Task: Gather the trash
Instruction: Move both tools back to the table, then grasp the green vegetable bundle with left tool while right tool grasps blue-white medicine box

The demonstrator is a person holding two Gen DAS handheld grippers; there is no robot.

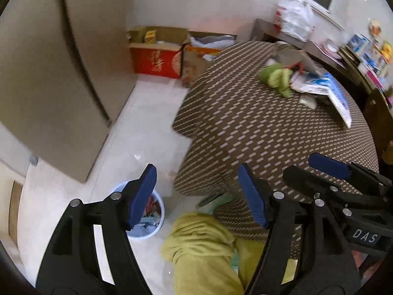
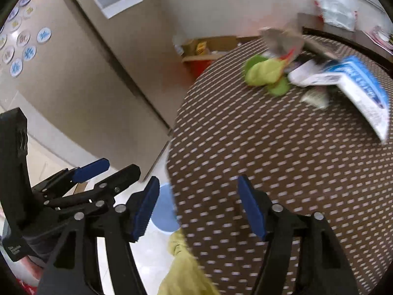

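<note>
We see a tablecloth (image 1: 258,127) in dark brown, patterned all over with short pale dashes in rows. At the upper right of the frame lies a lime-green crumpled thing (image 1: 277,76) beside a white packet with blue print (image 1: 326,88). Lower left sits a light blue bin (image 1: 157,221) on a pale floor. The boxes (image 1: 157,59) at the upper centre are red and tan — and the cloth (image 1: 199,245) at the bottom is olive-yellow. Both sets of gripper pads (image 2: 145,206) are deep blue on black frames.
</note>
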